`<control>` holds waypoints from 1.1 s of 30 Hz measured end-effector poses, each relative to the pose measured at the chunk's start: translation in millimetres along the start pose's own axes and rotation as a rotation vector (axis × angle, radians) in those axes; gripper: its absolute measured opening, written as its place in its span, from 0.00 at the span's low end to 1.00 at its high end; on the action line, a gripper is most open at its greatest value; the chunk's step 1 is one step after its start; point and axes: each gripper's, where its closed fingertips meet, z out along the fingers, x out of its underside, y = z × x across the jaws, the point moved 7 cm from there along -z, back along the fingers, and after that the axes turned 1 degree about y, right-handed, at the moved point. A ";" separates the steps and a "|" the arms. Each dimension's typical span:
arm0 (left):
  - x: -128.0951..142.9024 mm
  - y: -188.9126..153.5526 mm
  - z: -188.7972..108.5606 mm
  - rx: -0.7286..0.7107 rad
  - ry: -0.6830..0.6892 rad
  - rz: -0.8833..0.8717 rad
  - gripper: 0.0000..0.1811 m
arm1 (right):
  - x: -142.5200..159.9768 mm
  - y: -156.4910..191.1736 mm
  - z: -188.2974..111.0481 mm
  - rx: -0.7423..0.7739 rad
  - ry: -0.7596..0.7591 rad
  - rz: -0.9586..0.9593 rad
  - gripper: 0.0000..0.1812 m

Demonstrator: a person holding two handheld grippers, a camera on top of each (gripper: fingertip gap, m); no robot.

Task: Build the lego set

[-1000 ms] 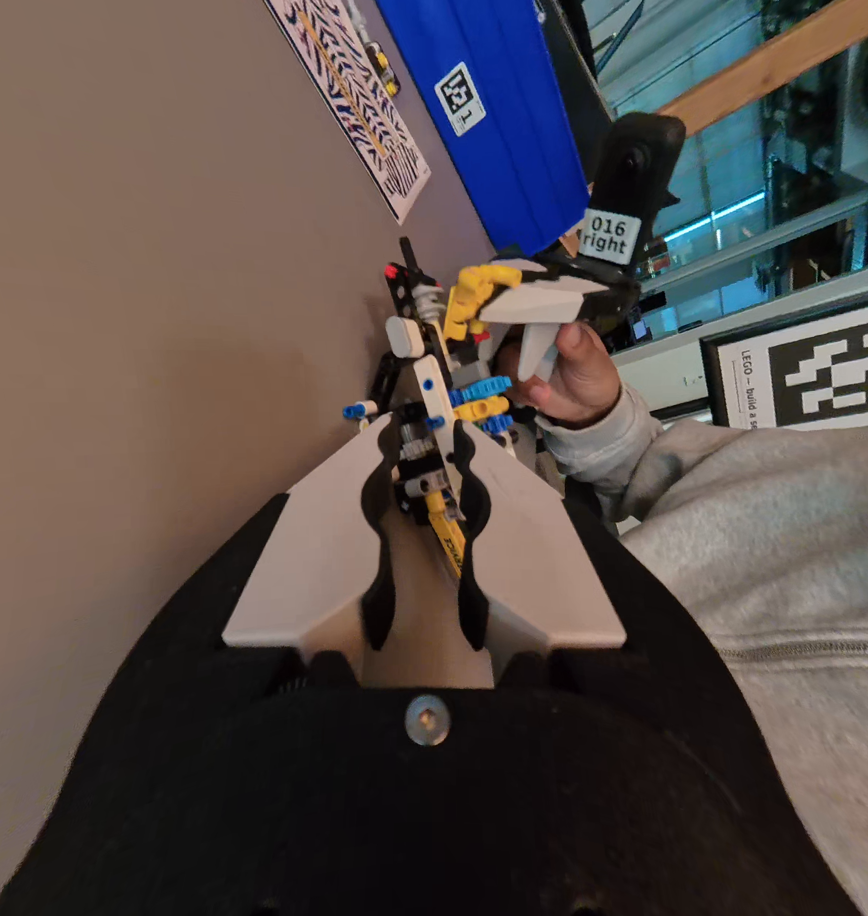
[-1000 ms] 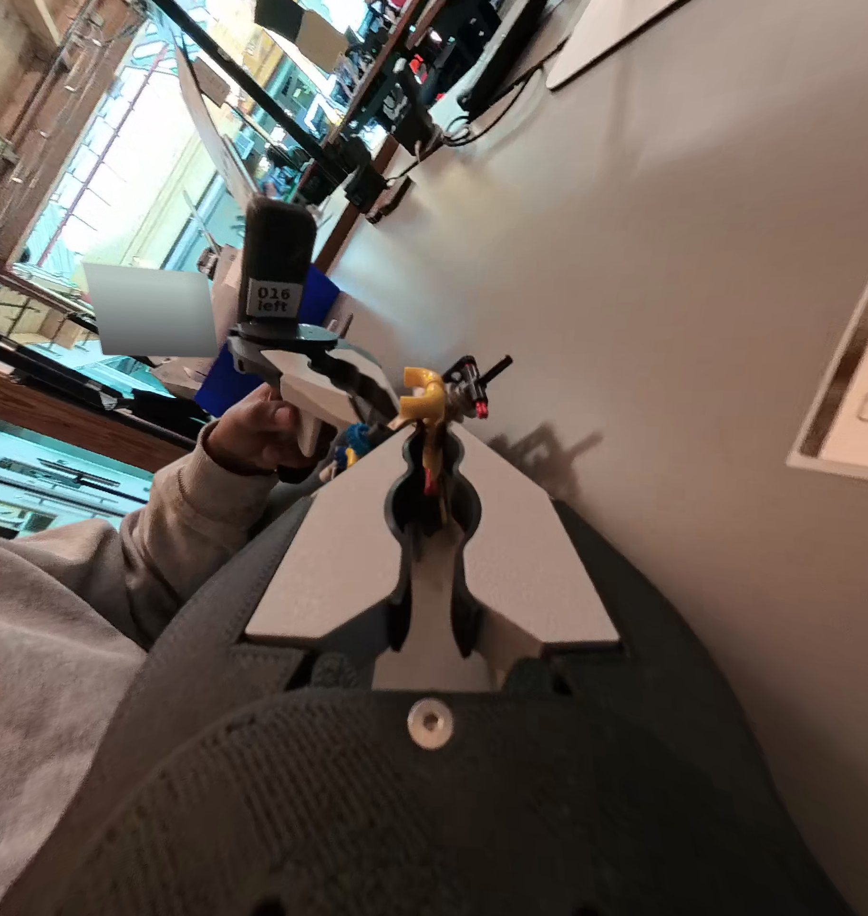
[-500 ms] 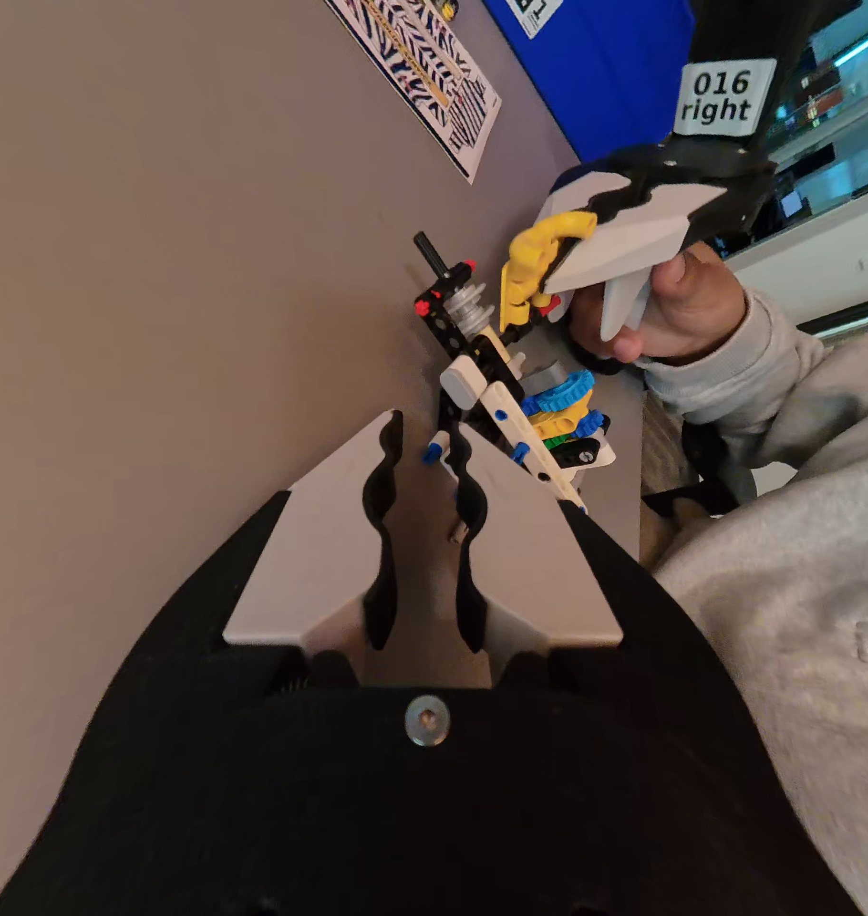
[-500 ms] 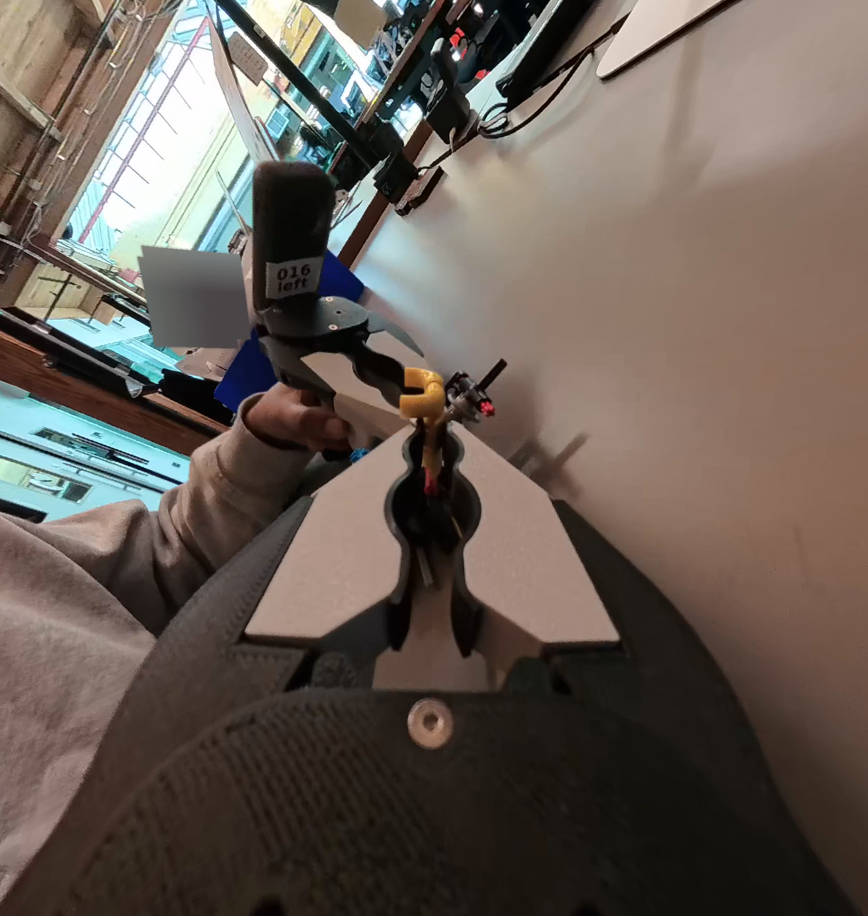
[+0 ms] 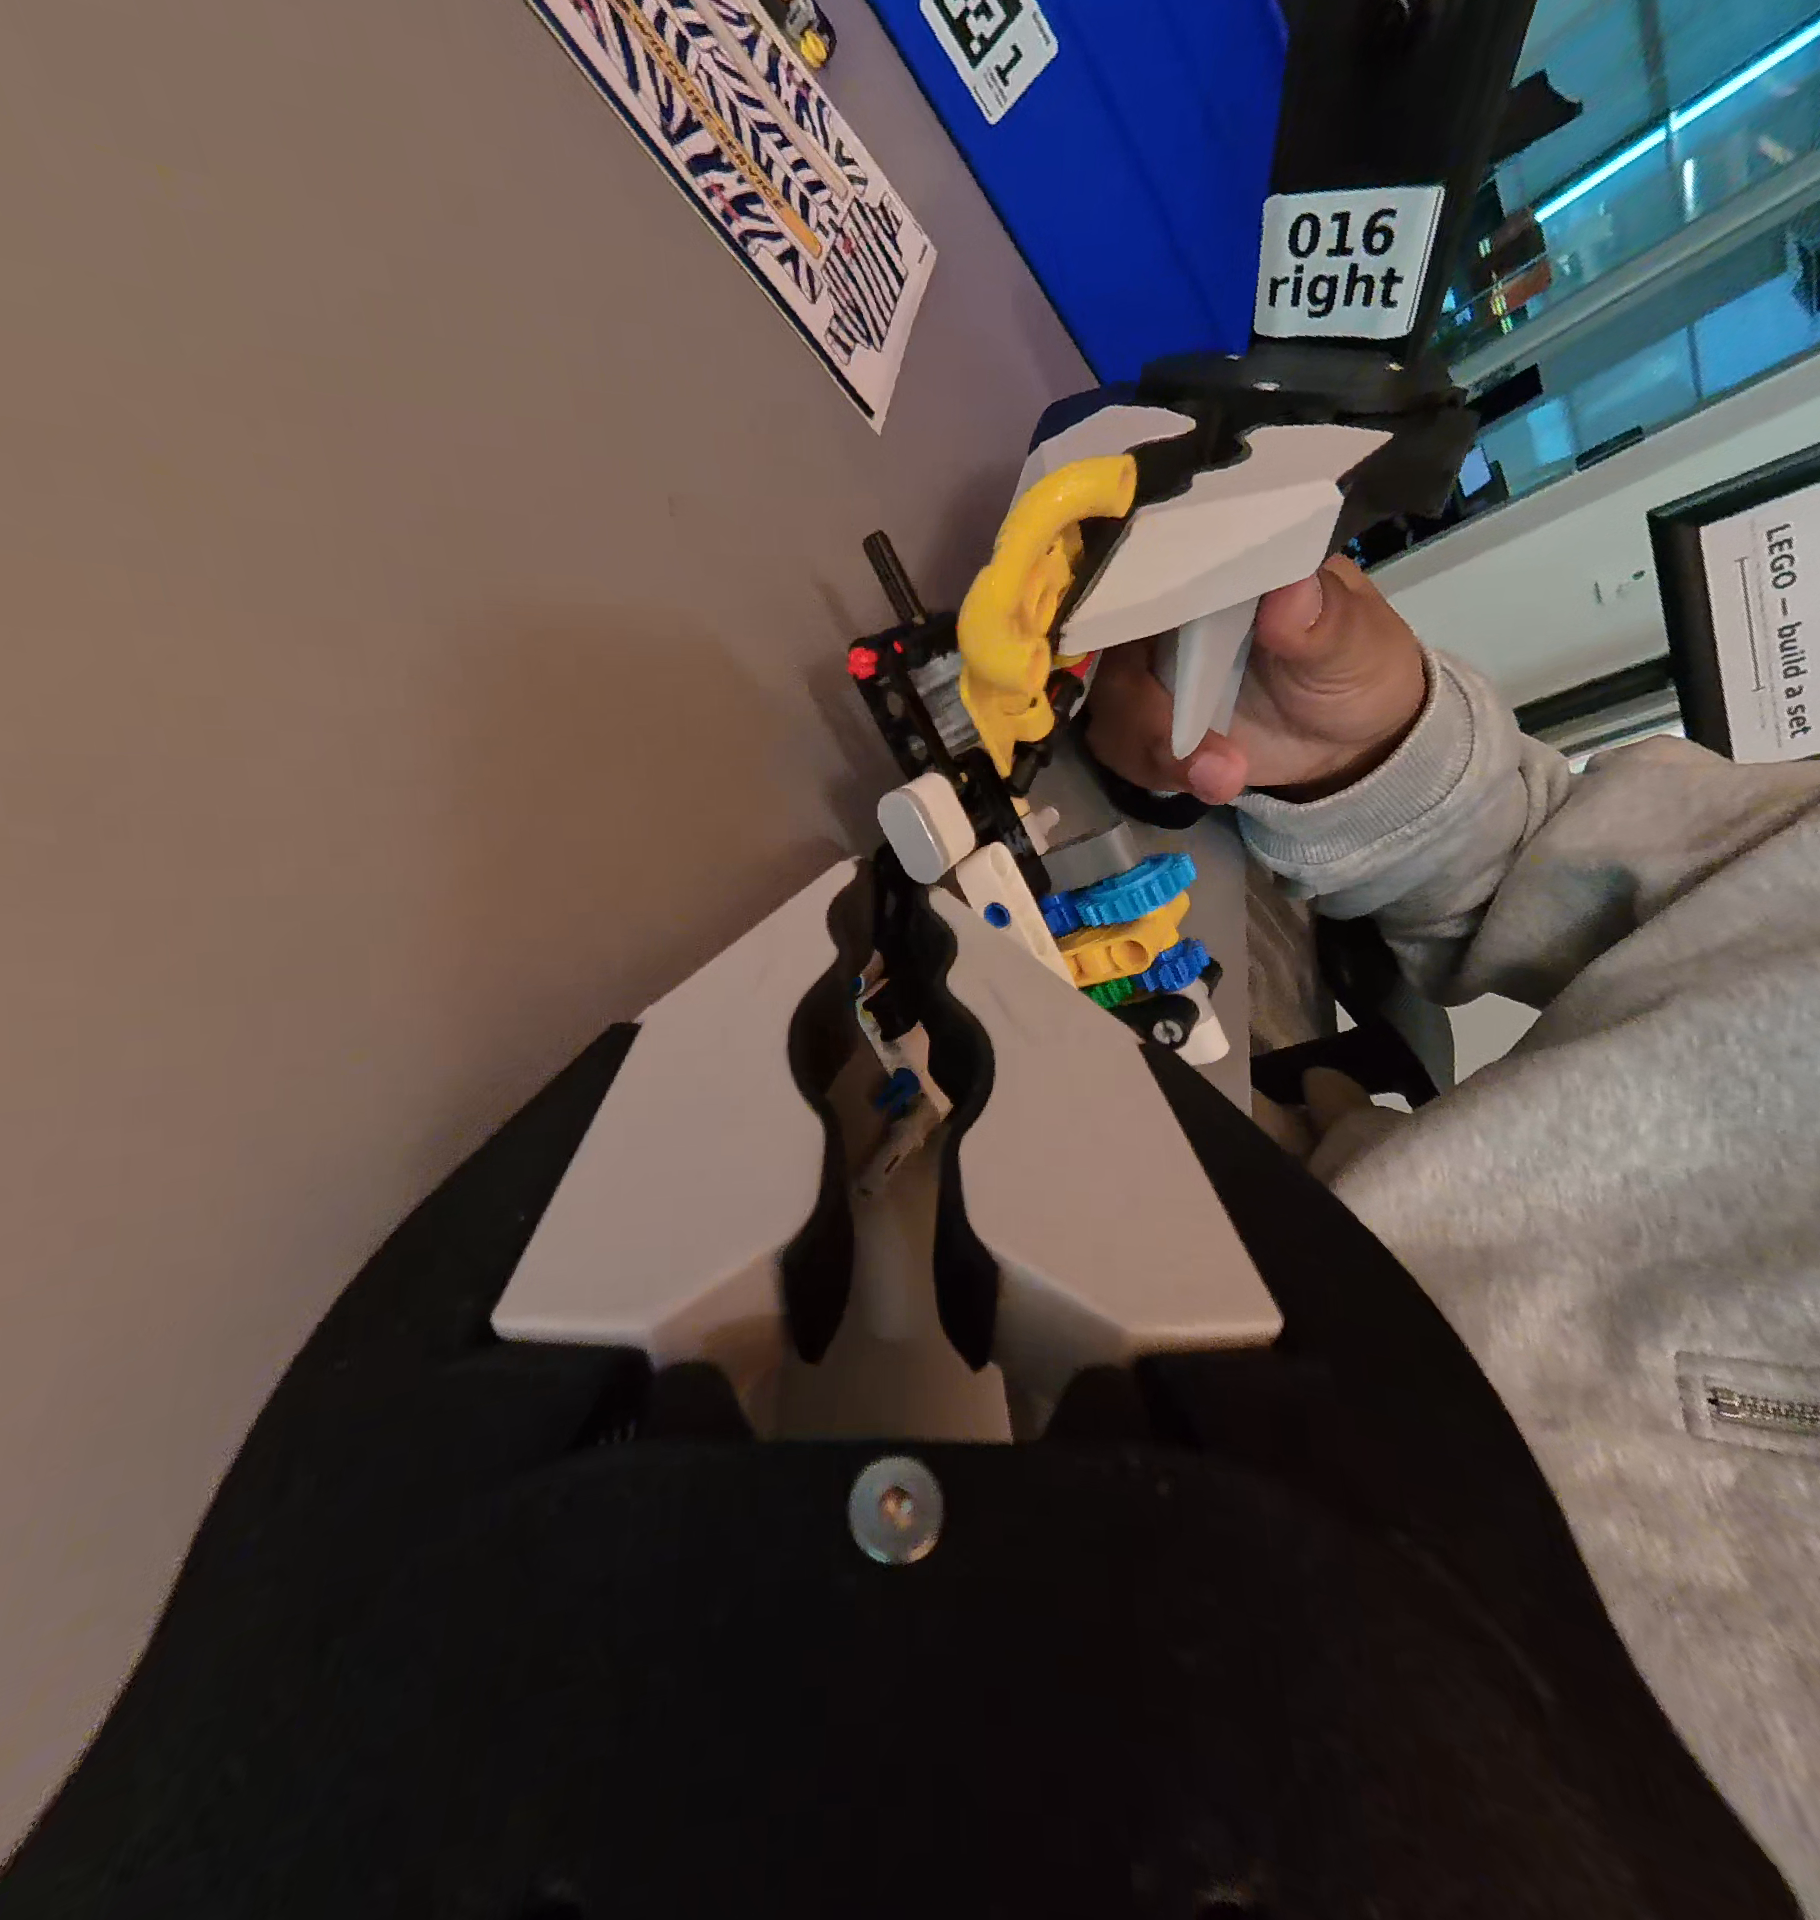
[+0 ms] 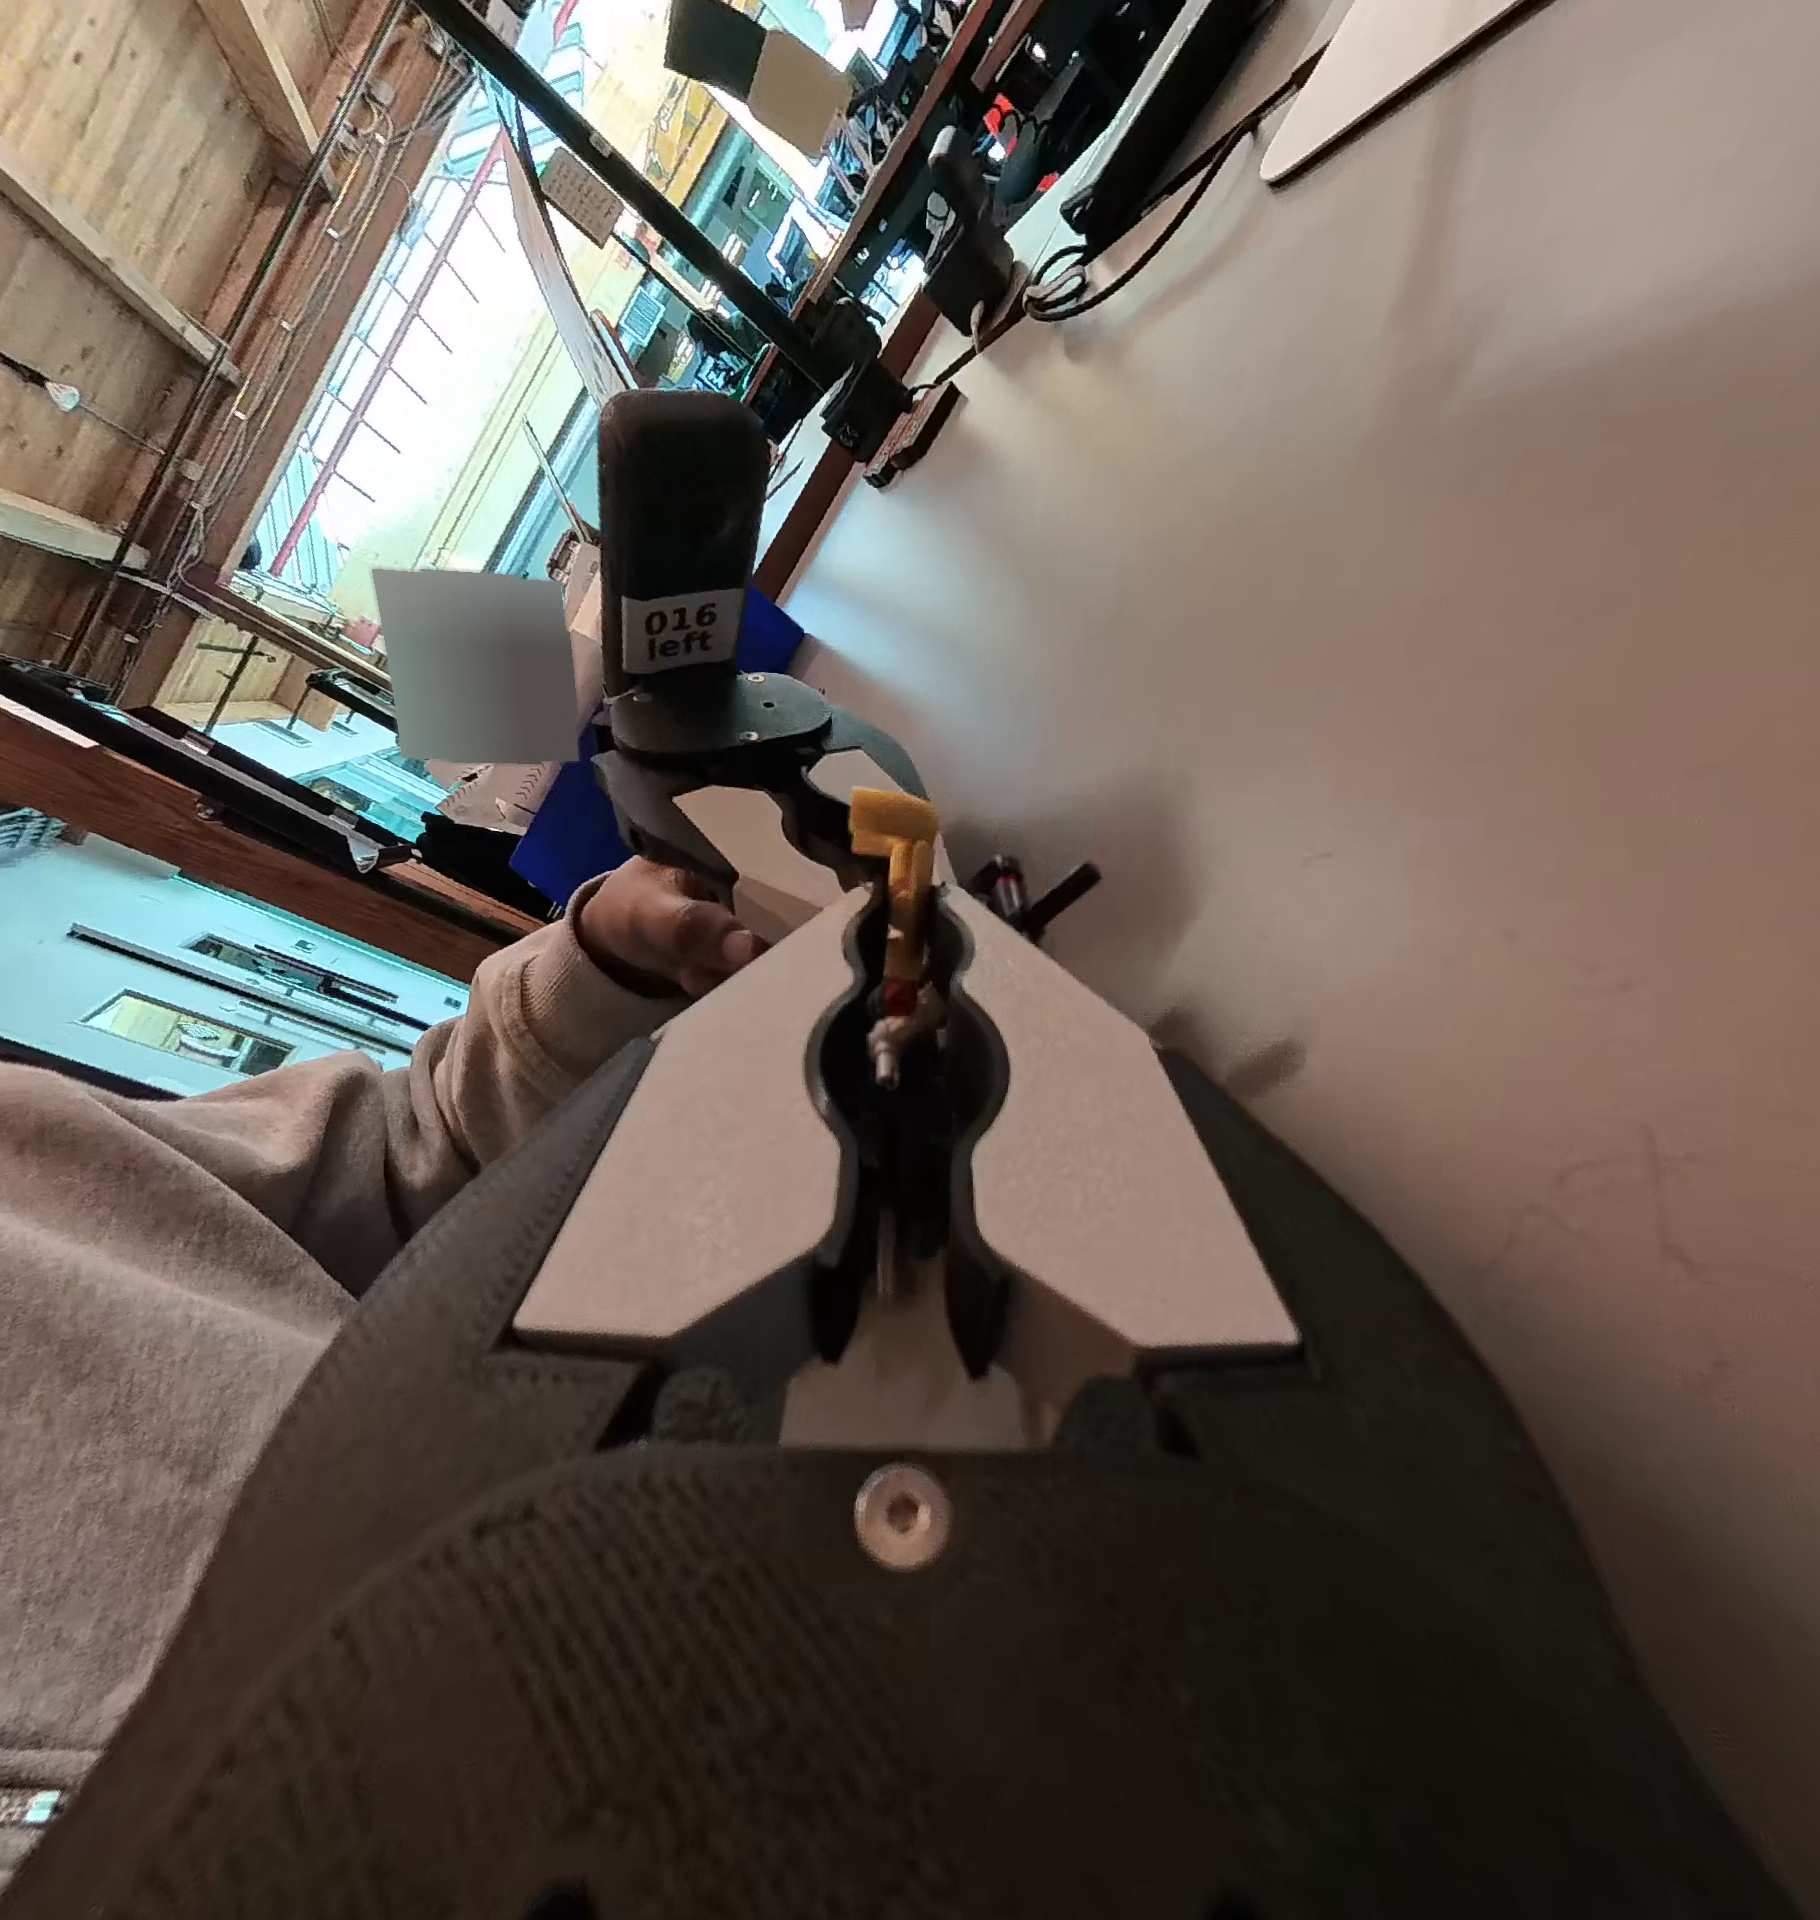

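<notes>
The lego model [image 5: 989, 831] is a black, white and yellow frame with blue gears [image 5: 1124, 904], held in the air above the grey table [image 5: 366, 623]. My left gripper [image 5: 901, 904] is shut on the model's lower black beam, and a white beam with a blue pin lies in the gap between the fingers. My right gripper [image 6: 906, 914] is shut on the curved yellow piece [image 6: 901, 842] at the model's top end. The right gripper [image 5: 1124, 520] and the yellow piece [image 5: 1020, 603] also show in the left wrist view. The left gripper [image 6: 833, 821] faces me in the right wrist view.
A blue box [image 5: 1093, 156] with a marker tag and a striped sticker sheet [image 5: 760, 177] lie on the table behind the model. A framed sign [image 5: 1779, 623] stands at the right. Cables and devices [image 6: 989, 270] line the far table edge. Grey sleeves [image 5: 1612, 1039] are close by. There is about 5 cm between the tips of the two grippers.
Half a second ago the model sat beside my left fingers, held only by the right gripper. Now the left gripper is closed on its lower beam again. The right gripper kept its grip.
</notes>
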 end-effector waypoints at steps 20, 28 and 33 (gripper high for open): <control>52.6 -31.3 -19.2 -0.036 -0.161 -0.139 0.01 | 44.0 0.3 -57.2 0.352 0.042 -0.003 0.03; 64.5 -30.5 -45.8 -0.085 -0.270 -0.108 0.05 | 47.6 -3.3 -83.0 0.419 -0.057 0.097 0.23; 64.6 -28.3 -46.6 -0.113 -0.250 -0.092 0.07 | 47.3 6.1 -103.0 0.541 -0.174 0.040 0.32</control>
